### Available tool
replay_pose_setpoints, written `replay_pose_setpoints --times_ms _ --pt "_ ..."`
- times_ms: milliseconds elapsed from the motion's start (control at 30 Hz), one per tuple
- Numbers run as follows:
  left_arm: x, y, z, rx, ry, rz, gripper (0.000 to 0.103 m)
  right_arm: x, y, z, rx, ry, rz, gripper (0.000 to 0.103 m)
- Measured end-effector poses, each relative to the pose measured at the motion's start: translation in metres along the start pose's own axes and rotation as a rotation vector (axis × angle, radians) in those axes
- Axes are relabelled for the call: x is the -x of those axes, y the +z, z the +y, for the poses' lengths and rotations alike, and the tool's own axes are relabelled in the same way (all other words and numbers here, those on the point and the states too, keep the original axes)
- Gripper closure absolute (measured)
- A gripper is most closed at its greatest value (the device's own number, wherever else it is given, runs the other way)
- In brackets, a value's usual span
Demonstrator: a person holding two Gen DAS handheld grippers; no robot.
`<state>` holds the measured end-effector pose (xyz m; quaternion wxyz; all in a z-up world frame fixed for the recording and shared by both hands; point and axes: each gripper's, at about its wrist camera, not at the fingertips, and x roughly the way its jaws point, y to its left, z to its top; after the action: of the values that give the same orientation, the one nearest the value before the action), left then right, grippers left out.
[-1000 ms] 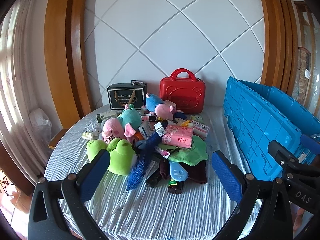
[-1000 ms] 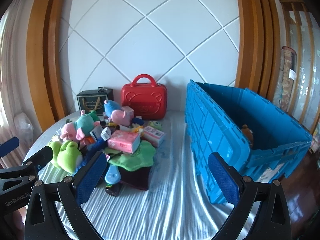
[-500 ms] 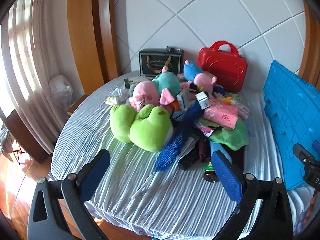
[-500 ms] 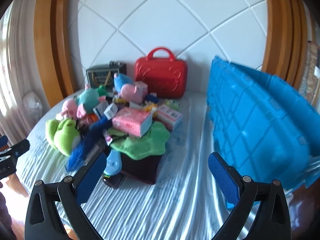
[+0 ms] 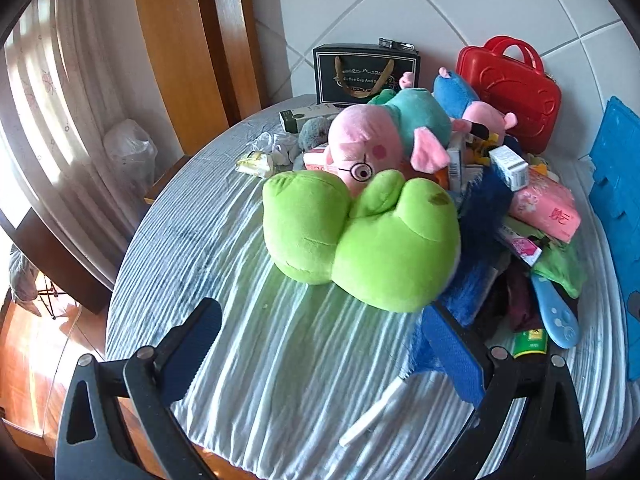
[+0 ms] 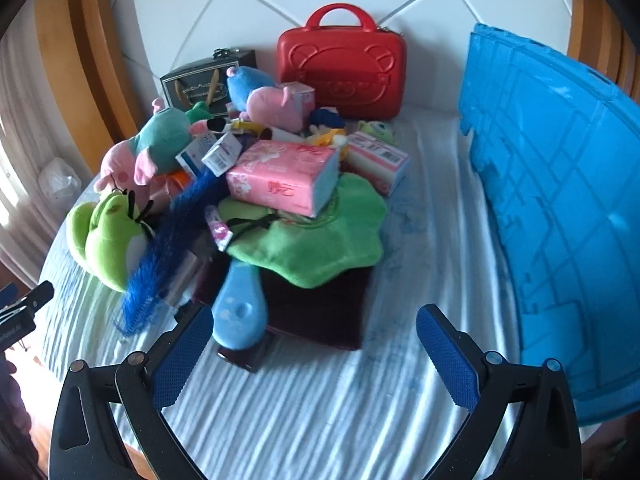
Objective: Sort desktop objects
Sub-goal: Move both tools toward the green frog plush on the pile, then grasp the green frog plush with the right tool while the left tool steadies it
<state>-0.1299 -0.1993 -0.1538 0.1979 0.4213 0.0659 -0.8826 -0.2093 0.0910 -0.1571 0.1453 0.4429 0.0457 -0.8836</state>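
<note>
A heap of objects lies on the round table. In the left wrist view a green frog plush (image 5: 360,236) lies at the heap's near edge, with a pink pig plush (image 5: 372,148) behind it and a blue feather duster (image 5: 476,248) beside it. My left gripper (image 5: 320,344) is open and empty, just short of the frog. In the right wrist view my right gripper (image 6: 312,348) is open and empty, close to a blue brush (image 6: 240,308), a dark red cloth (image 6: 320,308), a green plush leaf (image 6: 316,240) and a pink tissue pack (image 6: 284,176).
A blue crate (image 6: 560,208) stands at the right. A red case (image 6: 344,64) and a black gift bag (image 5: 366,74) stand against the back wall. The table edge (image 5: 132,248) curves at the left, with floor below. The left gripper's tip (image 6: 24,308) shows in the right wrist view.
Both grippers have moved forward and down toward the heap. The left one has swung left onto the green frog. Both stay open.
</note>
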Motion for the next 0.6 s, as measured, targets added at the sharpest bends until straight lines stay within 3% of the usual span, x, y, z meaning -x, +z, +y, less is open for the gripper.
replay_pose_setpoints --times_ms 133,233,367,467,600 --pt "-0.028 0.03 0.026 0.016 -0.014 0.011 0.001 -0.017 0.02 0.039 -0.002 0.042 0.015 0.001" --pt "-0.05 0.062 0.031 0.016 -0.032 0.008 0.001 -0.032 0.033 0.07 0.038 0.044 0.035 0.016" --pt "-0.099 0.098 0.025 -0.011 -0.005 0.063 0.001 -0.05 0.047 0.097 0.081 0.018 0.063 0.018" --pt "-0.129 0.095 0.022 -0.042 -0.006 0.152 0.001 -0.063 0.056 0.112 0.104 0.02 0.083 0.018" --pt "-0.114 0.062 0.024 -0.084 -0.006 0.163 0.001 -0.075 0.067 0.135 0.139 0.062 0.084 0.018"
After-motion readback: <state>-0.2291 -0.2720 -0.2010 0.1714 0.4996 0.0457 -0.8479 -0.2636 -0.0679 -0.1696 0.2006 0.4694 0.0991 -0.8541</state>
